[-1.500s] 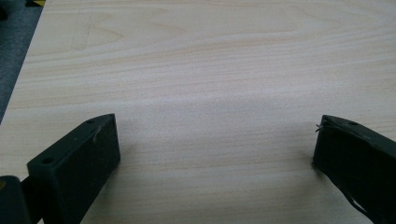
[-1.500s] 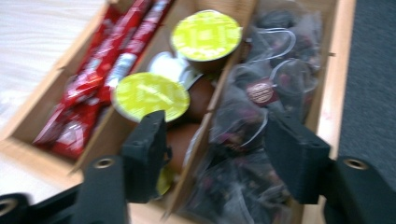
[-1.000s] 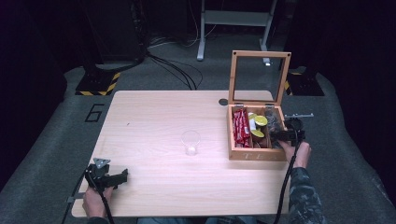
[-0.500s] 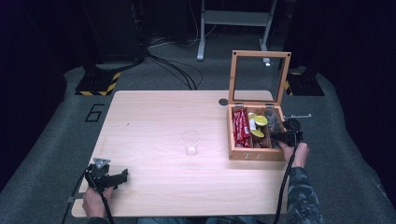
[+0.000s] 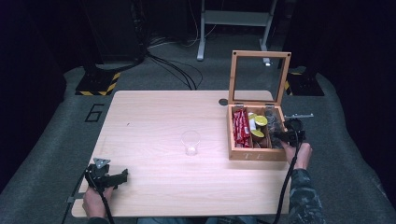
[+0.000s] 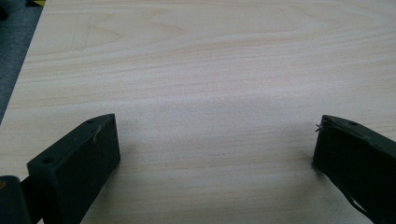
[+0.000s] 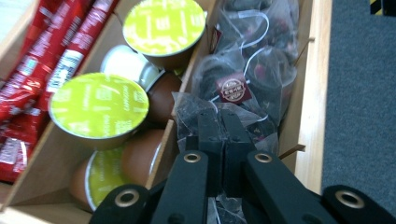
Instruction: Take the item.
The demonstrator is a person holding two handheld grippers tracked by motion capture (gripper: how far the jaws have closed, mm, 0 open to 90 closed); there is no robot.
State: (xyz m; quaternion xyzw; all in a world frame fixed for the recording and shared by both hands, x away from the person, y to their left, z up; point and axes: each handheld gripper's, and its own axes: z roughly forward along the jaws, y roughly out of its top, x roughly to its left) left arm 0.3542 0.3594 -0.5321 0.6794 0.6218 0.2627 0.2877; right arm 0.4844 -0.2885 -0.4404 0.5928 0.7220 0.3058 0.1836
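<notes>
Down in the rightmost compartment of the open wooden box [image 7: 312, 116], the right gripper [image 7: 223, 122] has just been closing, and its jaws now stand pinched together on a clear plastic tea-bag sachet [image 7: 196, 109] with dark contents, which lies at the near end of that compartment among similar sachets. Left of it, the box's middle compartment holds brown capsules with lime-green lids [image 7: 99, 105], and the far-left one red sachet sticks [image 7: 56, 56]. Left of the box, a clear glass cup [image 5: 190, 142] stands on the pale wooden counter [image 5: 154, 116]. Well left of the box, at the counter's near corner, the left gripper [image 5: 122, 175] rests with jaws wide apart and nothing between them.
</notes>
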